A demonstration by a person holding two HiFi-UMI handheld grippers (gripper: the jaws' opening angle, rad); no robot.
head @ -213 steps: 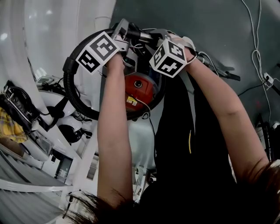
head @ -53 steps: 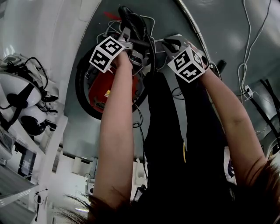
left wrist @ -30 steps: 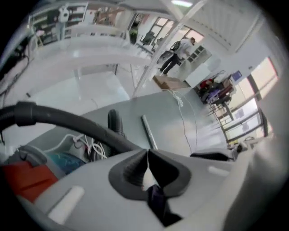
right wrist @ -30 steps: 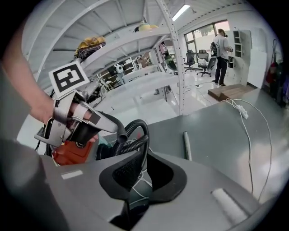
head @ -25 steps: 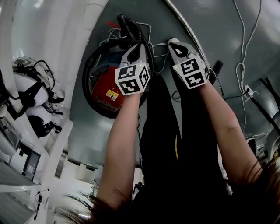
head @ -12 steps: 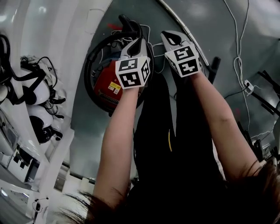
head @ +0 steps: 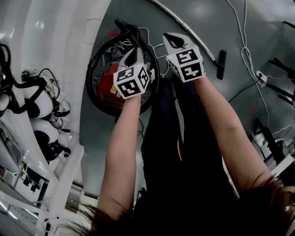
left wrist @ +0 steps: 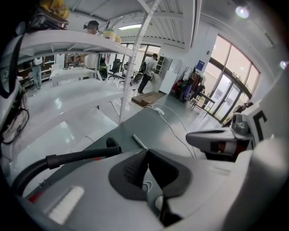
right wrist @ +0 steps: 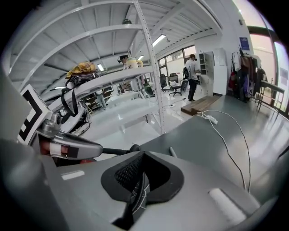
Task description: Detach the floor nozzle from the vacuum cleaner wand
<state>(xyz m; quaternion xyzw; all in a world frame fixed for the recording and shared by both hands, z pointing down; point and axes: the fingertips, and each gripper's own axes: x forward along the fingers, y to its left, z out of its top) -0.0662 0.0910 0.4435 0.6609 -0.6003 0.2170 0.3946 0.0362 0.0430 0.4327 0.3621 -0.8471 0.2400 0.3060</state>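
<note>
Starting nearest the camera, two bare forearms are seen reaching forward over dark clothing, each ending in one hand-held tool. The left gripper (head: 132, 54) is shown by its own view with its pads pressed together and nothing between them. The right gripper (head: 173, 42) is likewise closed on nothing. Both are held above the grey floor (head: 138, 14), touching none of the vacuum's parts. Below and beyond the left gripper, one red canister (head: 108, 90) lies on the floor, ringed by one black hose (head: 89, 78). Farther out, one silver wand (head: 189, 30) lies flat on the floor, its long axis running diagonally from the top of the head view down toward the right. At its lower end sits the one dark floor nozzle (head: 221, 64), set roughly crosswise to the tube and seemingly touching it. Whether the joint is latched or already parted cannot be made out at this size. The nozzle lies to the right of and beyond the right gripper, well apart from it, so that hand is judged the nearer one, and the left would have to cross over. Beyond the nozzle, thin white cables (head: 243, 41) trail across the floor, and one white shelving rack (head: 64, 175) stands at the left edge.
</note>
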